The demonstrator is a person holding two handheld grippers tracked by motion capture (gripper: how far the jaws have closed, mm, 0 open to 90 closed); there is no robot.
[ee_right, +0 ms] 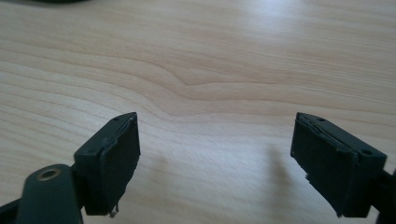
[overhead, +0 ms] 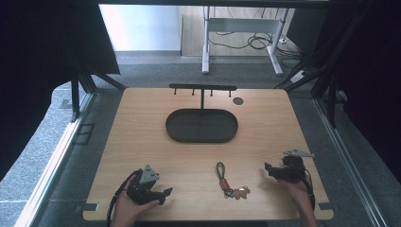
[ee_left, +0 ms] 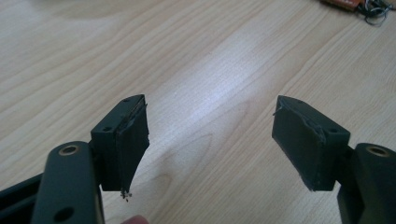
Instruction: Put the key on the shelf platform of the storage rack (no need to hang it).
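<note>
Fingers on both my grippers stand wide apart with nothing between them: the left gripper (overhead: pixel 166 192) rests low at the near edge of the surface (overhead: pixel 142 132), and the right gripper (overhead: pixel 267 169) sits across from it, its fingers aimed inward. In the left gripper view my pads (ee_left: pixel 133 140) show worn black rubber, frayed at the tips, over pale wood grain; the right gripper's pads (ee_right: pixel 116 158) look much the same.

Between my two sets of fingers, a little nearer the right ones, lies the keychain (overhead: pixel 228 182): a dark braided cord loop stretching away from me, a reddish tag, a tangle of thin metal rings, and a small brown charm at the near end. It is limp and will sag when lifted.

Beyond my fingers, mid-surface, stands a black oval tray (overhead: pixel 202 125), matte with a shallow rim, with a T-shaped rack (overhead: pixel 203 88) carrying small pegs rising behind it.

I judge this is the start, the reach not yet made. Next I should bring the right fingers over the cord loop, probably to hang it from a peg.
</note>
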